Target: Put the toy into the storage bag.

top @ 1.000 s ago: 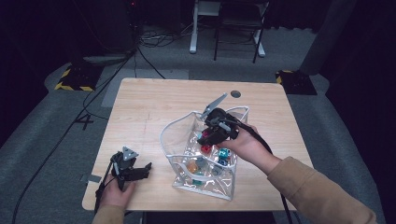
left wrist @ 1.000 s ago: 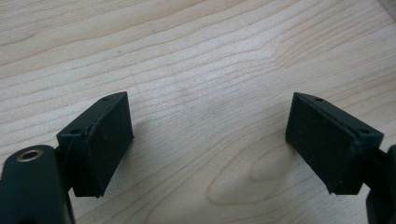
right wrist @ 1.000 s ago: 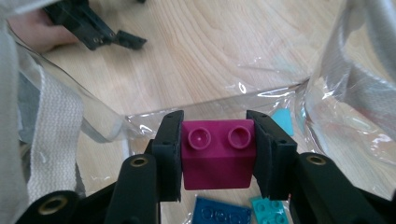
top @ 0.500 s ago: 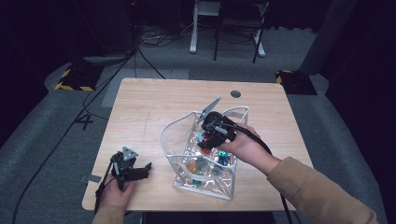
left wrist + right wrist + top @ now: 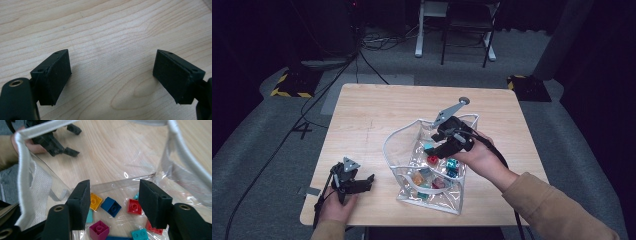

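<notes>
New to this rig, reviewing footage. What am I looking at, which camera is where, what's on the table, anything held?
No robot: a person holds two-jaw tongs in each hand. The high view looks down from above; the other two cameras ride on the tongs and look along their black jaws. On the wooden table stands a clear bag with white trim, holding coloured toy bricks. The right tongs reach into the bag's mouth; their jaws have just been opening and nothing is between them. The left tongs rest open on bare wood, holding nothing.
</notes>
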The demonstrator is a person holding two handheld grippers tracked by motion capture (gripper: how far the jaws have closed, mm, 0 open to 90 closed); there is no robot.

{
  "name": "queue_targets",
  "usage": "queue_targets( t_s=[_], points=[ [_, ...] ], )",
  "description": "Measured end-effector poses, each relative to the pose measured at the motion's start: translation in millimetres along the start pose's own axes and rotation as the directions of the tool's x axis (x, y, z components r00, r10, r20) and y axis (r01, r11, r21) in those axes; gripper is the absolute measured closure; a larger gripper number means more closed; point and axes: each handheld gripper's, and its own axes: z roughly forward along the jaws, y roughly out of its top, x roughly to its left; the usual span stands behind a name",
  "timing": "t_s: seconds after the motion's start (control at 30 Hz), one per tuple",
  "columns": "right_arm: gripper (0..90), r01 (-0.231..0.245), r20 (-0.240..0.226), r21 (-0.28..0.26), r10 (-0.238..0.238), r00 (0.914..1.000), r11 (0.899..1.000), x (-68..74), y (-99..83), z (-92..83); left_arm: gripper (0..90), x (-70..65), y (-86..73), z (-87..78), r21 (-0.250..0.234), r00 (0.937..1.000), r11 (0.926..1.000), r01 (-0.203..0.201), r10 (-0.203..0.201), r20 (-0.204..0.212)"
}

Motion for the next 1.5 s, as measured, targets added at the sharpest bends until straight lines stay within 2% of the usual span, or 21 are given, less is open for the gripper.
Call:
queue_targets(
  t_s=[0.27,0.57,0.93,0.97,1.13,1.17,1.2,1.23,1.33,1.5],
  points=[
    [44.0,-0.016,0.018,-0.090,0.018,0.9997,0.996,-3.8,-9.8,-29.2,15.3,0.0,0.0,0.0,0.000,1.0000,1.0000,0.000,0.000,0.000],
    [43.3,-0.051,0.050,-0.149,0.059,0.9970,0.988,-11.5,-26.2,-56.7,15.3,-0.1,0.0,0.0,0.000,1.0000,1.0000,0.001,-0.001,0.000],
    [42.2,-0.115,0.108,-0.215,0.140,0.9842,0.970,-29.3,-59.0,-93.0,15.2,-0.1,0.0,0.0,0.000,1.0000,1.0000,0.000,0.000,0.000],
    [41.8,-0.137,0.121,-0.225,0.167,0.9785,0.965,-33.9,-70.4,-100.3,15.2,-0.1,0.0,0.0,0.000,1.0000,1.0000,0.000,0.000,0.000],
    [40.3,-0.182,0.156,-0.252,0.225,0.9617,0.950,-44.4,-99.3,-112.0,15.2,-0.1,0.0,0.0,0.001,1.0000,1.0000,-0.001,0.001,0.000],
    [40.3,-0.182,0.156,-0.252,0.225,0.9617,0.950,-44.4,-99.3,-112.0,15.2,-0.1,0.0,0.0,0.001,1.0000,1.0000,-0.001,0.001,0.000],
    [39.9,-0.202,0.177,-0.266,0.254,0.9508,0.942,-49.3,-114.9,-116.5,15.2,-0.1,0.0,0.0,0.001,1.0000,1.0000,-0.001,0.001,0.000],
    [39.9,-0.207,0.183,-0.268,0.261,0.9479,0.941,-50.2,-118.0,-117.4,15.2,-0.1,0.0,0.0,0.001,1.0000,1.0000,-0.001,0.001,0.000],
    [39.9,-0.231,0.217,-0.278,0.295,0.9305,0.932,-55.1,-136.3,-121.7,15.2,-0.1,0.0,0.0,0.001,1.0000,1.0000,-0.002,0.002,-0.001],
    [39.4,-0.294,0.244,-0.294,0.369,0.8969,0.909,-63.3,-170.3,-123.6,15.2,-0.2,0.1,0.0,0.001,1.0000,1.0000,-0.002,0.002,-0.001]
  ],
)
